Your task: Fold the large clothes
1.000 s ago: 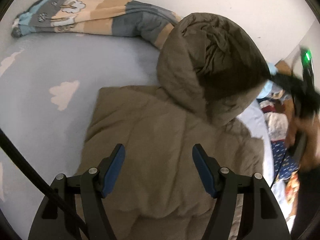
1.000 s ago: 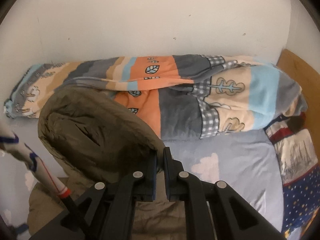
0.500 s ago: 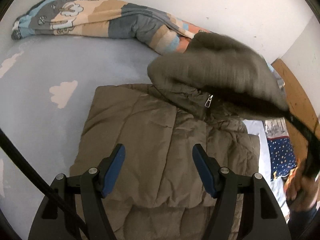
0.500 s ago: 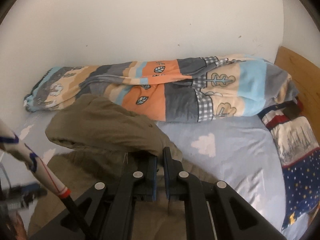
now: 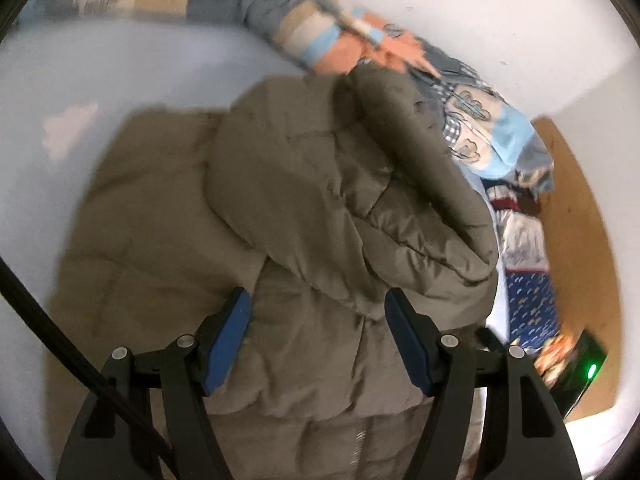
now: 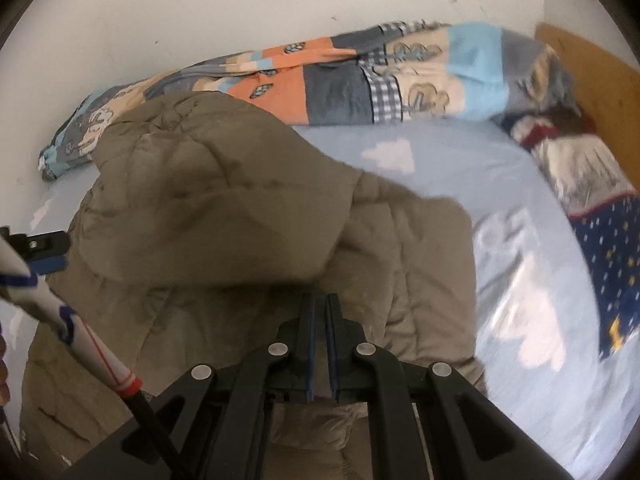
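An olive-brown puffer jacket (image 5: 152,220) lies spread on the bed. Its hood (image 5: 320,184) is folded down over the jacket's upper body. My left gripper (image 5: 316,296) hovers open just above the jacket's middle, with nothing between its blue pads. In the right wrist view the hood (image 6: 208,208) drapes over the jacket (image 6: 420,264), and my right gripper (image 6: 320,304) is shut on the hood's edge, low against the jacket. The left gripper's fingertip (image 6: 44,252) shows at the left edge there.
A light blue sheet (image 6: 520,240) with white clouds covers the bed. A rolled patchwork quilt (image 6: 340,76) lies along the white wall. A dark blue starred cloth (image 6: 608,264) and a wooden headboard (image 6: 600,80) are at the right. A black cable (image 5: 60,340) crosses the left wrist view.
The right gripper has swung the raised hood down and forward, so it now lies flat on the jacket's body. The left gripper has sunk a little toward the jacket, still open.
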`<state>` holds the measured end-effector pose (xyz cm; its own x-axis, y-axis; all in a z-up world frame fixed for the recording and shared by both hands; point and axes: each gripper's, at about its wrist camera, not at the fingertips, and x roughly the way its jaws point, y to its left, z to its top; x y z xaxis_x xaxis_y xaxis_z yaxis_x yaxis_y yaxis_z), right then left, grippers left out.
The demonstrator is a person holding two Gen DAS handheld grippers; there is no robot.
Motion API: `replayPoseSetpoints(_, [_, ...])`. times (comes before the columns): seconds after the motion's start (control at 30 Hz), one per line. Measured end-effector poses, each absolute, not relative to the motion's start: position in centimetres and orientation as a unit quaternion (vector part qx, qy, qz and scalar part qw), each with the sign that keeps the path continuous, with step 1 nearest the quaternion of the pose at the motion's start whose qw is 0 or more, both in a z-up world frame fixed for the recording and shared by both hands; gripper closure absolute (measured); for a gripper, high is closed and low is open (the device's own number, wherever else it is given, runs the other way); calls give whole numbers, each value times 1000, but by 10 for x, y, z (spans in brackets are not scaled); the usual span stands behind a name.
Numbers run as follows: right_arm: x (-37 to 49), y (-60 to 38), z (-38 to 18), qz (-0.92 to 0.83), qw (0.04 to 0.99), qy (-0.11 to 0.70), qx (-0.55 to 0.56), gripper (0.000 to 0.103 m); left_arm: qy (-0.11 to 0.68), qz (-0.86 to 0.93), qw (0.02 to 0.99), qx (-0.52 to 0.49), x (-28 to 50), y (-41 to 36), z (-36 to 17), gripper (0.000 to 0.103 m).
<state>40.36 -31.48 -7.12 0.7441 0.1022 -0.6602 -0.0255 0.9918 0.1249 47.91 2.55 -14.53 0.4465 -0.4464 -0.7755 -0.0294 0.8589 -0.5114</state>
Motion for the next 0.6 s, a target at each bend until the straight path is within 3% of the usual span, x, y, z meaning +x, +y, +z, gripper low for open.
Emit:
replayPoseSetpoints(0.13, [402, -321, -78, 36, 932, 355, 73, 98, 499, -127, 805, -295, 492, 31, -155, 35])
replayPoseSetpoints(0.17, [403, -321, -78, 37, 931, 355, 72, 98, 493, -127, 806, -302, 494, 32, -156, 43])
replayPoseSetpoints(0.2, [403, -321, -78, 37, 932, 354, 73, 98, 490, -128, 807, -304, 495, 31, -155, 71])
replayPoseSetpoints(0.23, [403, -321, -77, 38, 932, 353, 75, 98, 493, -130, 806, -301, 497, 29, -156, 85])
replayPoseSetpoints(0.27, [404, -321, -77, 40, 931, 354, 79, 98, 496, -128, 806, -297, 497, 26, -157, 91])
replayPoseSetpoints(0.47, [401, -338, -68, 86, 914, 354, 180, 95, 474, -123, 833, -257, 475, 14, -144, 94])
replayPoseSetpoints(0.53, [401, -349, -68, 126, 890, 350, 264, 83, 471, -128, 835, -253, 469, 12, -139, 94])
replayPoseSetpoints(0.6, [403, -353, -75, 159, 863, 348, 330, 53, 470, -128, 838, -247, 466, 11, -137, 94])
